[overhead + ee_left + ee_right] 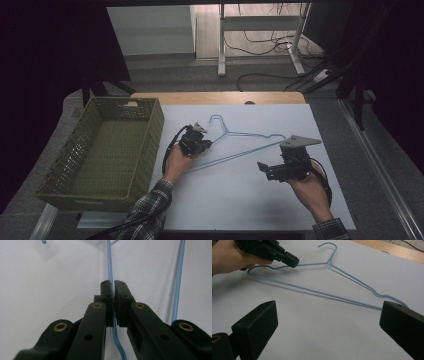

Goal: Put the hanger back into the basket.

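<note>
A light blue wire hanger lies on the white tabletop, hook toward the far side. My left gripper is shut on the hanger's left shoulder. In the left gripper view the wire runs straight between the closed pads of that gripper. My right gripper hovers near the hanger's right end, jaws wide open and holding nothing. In the right gripper view the hanger stretches beyond its spread jaws, and the left gripper pinches the wire at top left.
An olive green mesh basket stands at the table's left side, nothing visible inside. A wooden edge borders the far side. Beyond it are a white desk frame and cables on the floor.
</note>
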The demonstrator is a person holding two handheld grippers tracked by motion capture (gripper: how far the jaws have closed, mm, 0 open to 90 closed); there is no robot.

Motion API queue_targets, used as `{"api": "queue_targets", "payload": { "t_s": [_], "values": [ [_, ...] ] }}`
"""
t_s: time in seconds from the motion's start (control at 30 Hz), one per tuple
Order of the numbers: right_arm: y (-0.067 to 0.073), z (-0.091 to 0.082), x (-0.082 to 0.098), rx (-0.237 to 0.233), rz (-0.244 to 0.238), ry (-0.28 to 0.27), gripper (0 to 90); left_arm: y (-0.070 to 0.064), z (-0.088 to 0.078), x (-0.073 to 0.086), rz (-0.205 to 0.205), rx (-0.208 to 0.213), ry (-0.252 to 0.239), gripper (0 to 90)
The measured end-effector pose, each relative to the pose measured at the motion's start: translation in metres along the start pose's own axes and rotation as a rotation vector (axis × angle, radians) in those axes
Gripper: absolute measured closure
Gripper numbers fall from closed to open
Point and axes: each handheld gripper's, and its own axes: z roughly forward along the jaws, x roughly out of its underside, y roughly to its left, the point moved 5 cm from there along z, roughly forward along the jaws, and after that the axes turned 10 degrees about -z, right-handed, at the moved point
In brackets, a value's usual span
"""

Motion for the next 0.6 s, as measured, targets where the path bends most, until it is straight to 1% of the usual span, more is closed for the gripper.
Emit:
{"api": "queue_targets", "payload": {
  "t_s": [0.03,0.1,0.2,0.33,0.4,0.43,0.53,0.57,0.6],
  "values": [
    [-0.001,0.002,-0.001,0.0,-0.003,0.003,1.5,0.0,0.0,0.0,0.001,-0.001,-0.001,87.0],
    [-0.003,0.006,-0.003,-0.004,0.01,0.008,0.8,-0.001,0.0,0.0,-0.004,-0.001,-0.008,87.0],
    [-0.007,0.02,-0.009,-0.019,0.023,0.036,0.0,0.0,-0.001,0.001,-0.001,-0.001,-0.007,87.0],
    [-0.015,0.048,-0.023,-0.039,0.047,0.049,0.0,0.0,0.0,0.002,-0.003,-0.002,-0.007,87.0],
    [-0.02,0.068,-0.033,-0.03,0.036,0.054,0.0,-0.001,0.0,0.002,-0.009,0.002,-0.01,87.0],
    [-0.022,0.074,-0.037,-0.027,0.034,0.057,1.3,0.0,0.0,0.002,-0.006,-0.001,-0.009,87.0],
    [-0.027,0.105,-0.048,-0.021,0.045,0.075,5.6,-0.001,0.0,0.001,-0.008,-0.003,-0.015,87.0],
    [-0.028,0.111,-0.05,-0.017,0.045,0.079,7.2,-0.001,0.0,0.002,-0.005,-0.004,-0.013,87.0],
    [-0.031,0.122,-0.054,-0.011,0.04,0.086,8.9,-0.001,0.0,0.002,-0.005,-0.006,-0.012,87.0]
  ]
}}
